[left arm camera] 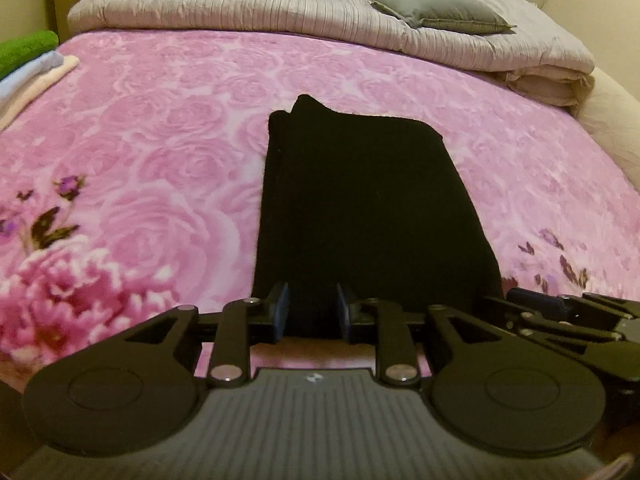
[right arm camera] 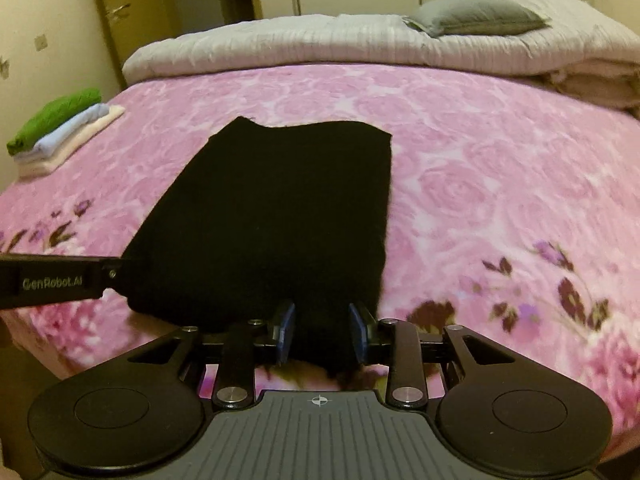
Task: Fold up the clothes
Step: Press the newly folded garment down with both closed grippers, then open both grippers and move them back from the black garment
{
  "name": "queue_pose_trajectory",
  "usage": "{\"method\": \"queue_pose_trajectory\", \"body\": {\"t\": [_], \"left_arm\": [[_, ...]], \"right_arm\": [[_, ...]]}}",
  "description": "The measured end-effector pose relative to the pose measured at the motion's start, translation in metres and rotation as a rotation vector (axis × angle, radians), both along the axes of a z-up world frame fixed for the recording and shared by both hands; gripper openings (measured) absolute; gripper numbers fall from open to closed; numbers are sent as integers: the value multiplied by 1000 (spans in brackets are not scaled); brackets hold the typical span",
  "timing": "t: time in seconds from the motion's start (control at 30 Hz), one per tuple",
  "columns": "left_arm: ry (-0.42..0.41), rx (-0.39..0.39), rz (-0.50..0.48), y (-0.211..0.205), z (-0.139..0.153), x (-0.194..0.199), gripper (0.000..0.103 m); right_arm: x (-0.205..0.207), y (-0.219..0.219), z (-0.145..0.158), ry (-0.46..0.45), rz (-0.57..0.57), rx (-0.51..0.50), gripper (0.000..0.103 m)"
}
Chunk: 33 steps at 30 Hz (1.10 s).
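A black garment (left arm camera: 360,208), folded into a long rectangle, lies flat on the pink rose blanket (left arm camera: 160,140). It also shows in the right wrist view (right arm camera: 272,216). My left gripper (left arm camera: 313,312) is open, its blue pads either side of the garment's near edge, left part. My right gripper (right arm camera: 322,330) is open, its pads either side of the near edge, right part. The right gripper shows at the right of the left wrist view (left arm camera: 560,308). The left gripper's body shows at the left of the right wrist view (right arm camera: 52,280).
A stack of folded clothes, green on top (right arm camera: 60,128), sits at the bed's left edge and shows in the left wrist view (left arm camera: 28,64). A rolled grey quilt (left arm camera: 280,12) with a grey pillow (left arm camera: 440,12) lies along the far side. A wall and door (right arm camera: 120,20) stand behind.
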<state>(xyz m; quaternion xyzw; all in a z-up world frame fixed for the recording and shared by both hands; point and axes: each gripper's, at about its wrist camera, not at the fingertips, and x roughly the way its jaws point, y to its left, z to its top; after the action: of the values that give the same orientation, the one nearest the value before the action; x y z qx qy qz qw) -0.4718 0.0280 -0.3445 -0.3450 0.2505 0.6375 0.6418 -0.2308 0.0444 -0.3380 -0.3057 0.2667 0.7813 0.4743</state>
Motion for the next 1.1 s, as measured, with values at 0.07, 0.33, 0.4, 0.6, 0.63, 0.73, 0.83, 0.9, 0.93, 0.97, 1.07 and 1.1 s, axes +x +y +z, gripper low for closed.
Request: {"method": "queue_pose_trajectory", "body": {"t": [0.07,0.33,0.4,0.6,0.63,0.73,0.83,0.9,0.93,0.97,1.07,1.1], "left_arm": [[4,0,1,-6,4,1,22],[-22,23,-12,-17,11,-11,23],[-60,33,-13,-14,12,-21,24],[-204,46,0,21,9,-57,32],[-217,52,-2,30,8,-61,32],[-235,68,-23,55,3,-67,32],[-233,75,-33,81,-5,-70,30],[-234,85,-36,98,-10,-72,30],[-240,93,-45,107,-12,-73,30],[-240,101,-55,114,-14,-72,30],[-229,120,-84,134,-20,-68,30],[-218,125,-97,141,-22,-66,29]], "right_arm": [[6,-6,2,3,-17,-11,33],[15,-12,14,29,-58,-4,34],[20,-5,15,58,-68,-23,34],[42,38,4,193,-129,-141,34],[45,46,3,212,-138,-152,35],[53,72,-3,294,-173,-189,35],[57,99,-14,350,-203,-228,36],[59,113,-19,359,-222,-229,36],[60,118,-21,361,-227,-227,36],[61,123,-22,363,-232,-225,36],[62,134,-28,366,-240,-228,36],[62,136,-30,365,-242,-229,36]]}}
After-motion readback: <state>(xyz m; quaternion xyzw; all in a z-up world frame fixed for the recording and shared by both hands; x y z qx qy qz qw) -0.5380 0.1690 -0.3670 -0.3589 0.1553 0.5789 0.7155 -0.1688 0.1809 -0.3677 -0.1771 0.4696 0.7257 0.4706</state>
